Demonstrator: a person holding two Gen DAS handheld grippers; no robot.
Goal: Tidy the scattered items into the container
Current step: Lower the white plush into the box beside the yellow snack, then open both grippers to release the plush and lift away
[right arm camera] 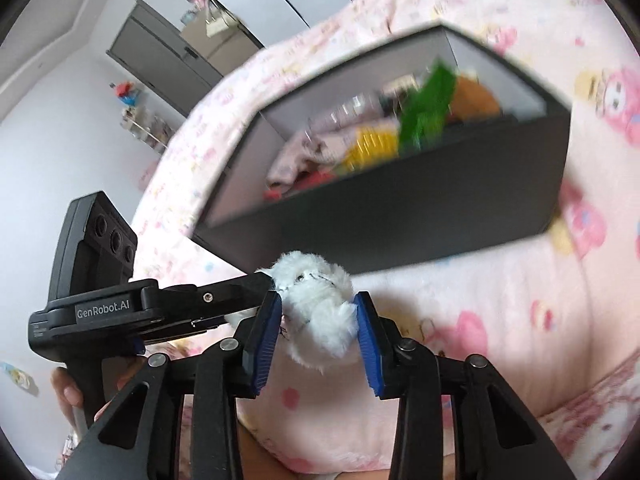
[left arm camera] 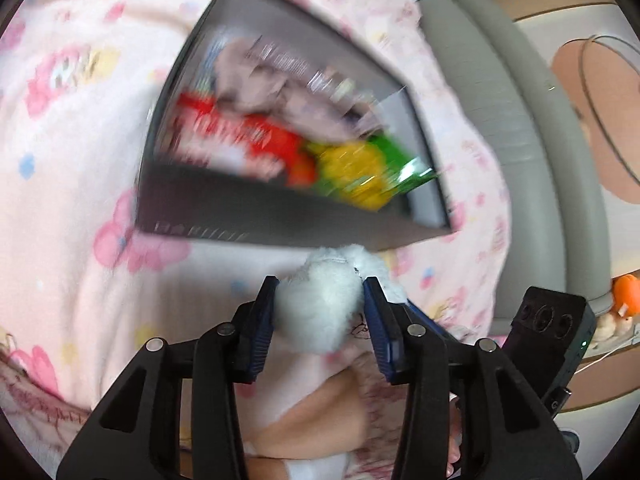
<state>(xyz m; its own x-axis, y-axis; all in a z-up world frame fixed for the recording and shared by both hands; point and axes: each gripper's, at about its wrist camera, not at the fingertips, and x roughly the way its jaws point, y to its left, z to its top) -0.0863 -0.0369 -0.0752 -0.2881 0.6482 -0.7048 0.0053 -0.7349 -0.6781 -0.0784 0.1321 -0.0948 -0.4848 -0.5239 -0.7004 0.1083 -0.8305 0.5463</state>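
Note:
A fluffy white plush toy (left arm camera: 320, 312) is pinched between the blue pads of my left gripper (left arm camera: 322, 286), just in front of the dark box's near wall (left arm camera: 280, 220). In the right wrist view the same plush toy (right arm camera: 320, 312) fills the gap of my right gripper (right arm camera: 316, 304), and the left gripper's finger (right arm camera: 256, 282) reaches it from the left. Both grippers are shut on it. The open dark box (right arm camera: 400, 220) sits tilted on the bedding and holds a pink cloth (right arm camera: 304, 152), yellow (right arm camera: 372, 146) and green (right arm camera: 428, 108) items and a red packet (left arm camera: 240, 132).
Pink cartoon-print bedding (left arm camera: 72, 200) lies all round the box. A grey padded bed edge (left arm camera: 520, 140) runs along the right, with an orange toy (left arm camera: 626, 294) beyond it. A wardrobe (right arm camera: 160, 56) and a small shelf of figures (right arm camera: 148, 124) stand by the far white wall.

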